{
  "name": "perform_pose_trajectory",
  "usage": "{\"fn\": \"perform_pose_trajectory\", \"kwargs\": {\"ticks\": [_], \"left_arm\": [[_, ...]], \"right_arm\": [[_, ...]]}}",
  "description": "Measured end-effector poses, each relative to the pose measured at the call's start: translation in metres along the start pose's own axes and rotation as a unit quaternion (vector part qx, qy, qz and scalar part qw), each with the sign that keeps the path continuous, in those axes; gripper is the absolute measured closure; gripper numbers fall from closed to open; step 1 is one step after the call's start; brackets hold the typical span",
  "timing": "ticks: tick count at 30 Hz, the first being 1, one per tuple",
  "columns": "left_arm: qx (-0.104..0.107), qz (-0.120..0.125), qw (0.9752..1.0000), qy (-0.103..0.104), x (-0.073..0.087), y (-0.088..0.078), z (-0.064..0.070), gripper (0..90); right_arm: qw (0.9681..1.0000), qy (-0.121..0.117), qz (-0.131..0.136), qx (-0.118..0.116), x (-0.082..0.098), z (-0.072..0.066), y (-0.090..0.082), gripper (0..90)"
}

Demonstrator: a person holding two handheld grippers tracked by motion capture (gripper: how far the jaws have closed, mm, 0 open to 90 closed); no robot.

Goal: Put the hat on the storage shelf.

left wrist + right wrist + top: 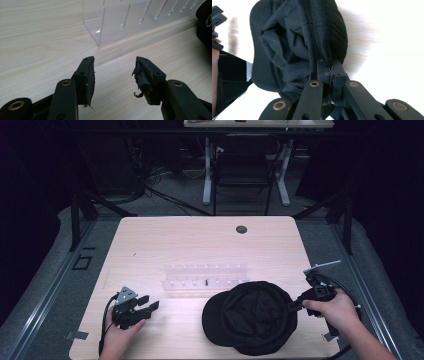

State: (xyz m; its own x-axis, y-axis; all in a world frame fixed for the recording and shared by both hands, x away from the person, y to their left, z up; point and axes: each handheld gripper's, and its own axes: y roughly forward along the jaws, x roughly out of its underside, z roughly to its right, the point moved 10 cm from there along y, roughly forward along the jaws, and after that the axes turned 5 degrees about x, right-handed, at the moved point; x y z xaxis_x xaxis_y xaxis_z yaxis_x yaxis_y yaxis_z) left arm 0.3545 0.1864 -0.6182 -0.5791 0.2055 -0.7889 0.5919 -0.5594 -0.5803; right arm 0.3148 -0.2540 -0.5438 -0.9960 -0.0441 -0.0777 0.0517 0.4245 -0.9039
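Note:
A black cap (248, 316) lies upside down on the wooden table (200, 240), near its front edge right of centre. My right gripper (292, 306) is shut on the cap's back rim at its right side. In the right gripper view the cap's fabric (294, 45) is pinched between the closed jaws, and my right gripper (332, 68) holds it from behind. My left gripper (148, 303) rests open near the front left of the table. Between its spread fingers (87, 75) there is bare wood, as my left gripper (113, 67) faces the rack.
A clear acrylic rack (206, 279) with slots stands just behind the cap at mid table; its near corner (100, 32) is ahead of the left gripper. A small round black grommet (241, 229) sits at the table's back. A dark chair (245, 165) stands beyond the table.

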Motion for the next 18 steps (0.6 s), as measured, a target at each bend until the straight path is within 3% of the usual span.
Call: {"fn": "perform_pose_trajectory", "kwargs": {"ticks": [15,16,18], "left_arm": [[0.003,0.000,1.0000,-0.001,0.000,0.000,0.001,50.3],[0.003,-0.001,1.0000,0.000,0.000,0.000,0.001,50.3],[0.003,0.000,1.0000,0.000,0.000,0.000,0.001,50.3]], "right_arm": [[0.9997,-0.006,0.010,-0.023,-0.008,-0.038,-0.038,88.3],[0.9996,-0.019,0.002,-0.023,-0.008,-0.040,-0.042,88.3],[0.9995,-0.008,0.011,-0.028,-0.010,-0.047,-0.045,88.3]]}}
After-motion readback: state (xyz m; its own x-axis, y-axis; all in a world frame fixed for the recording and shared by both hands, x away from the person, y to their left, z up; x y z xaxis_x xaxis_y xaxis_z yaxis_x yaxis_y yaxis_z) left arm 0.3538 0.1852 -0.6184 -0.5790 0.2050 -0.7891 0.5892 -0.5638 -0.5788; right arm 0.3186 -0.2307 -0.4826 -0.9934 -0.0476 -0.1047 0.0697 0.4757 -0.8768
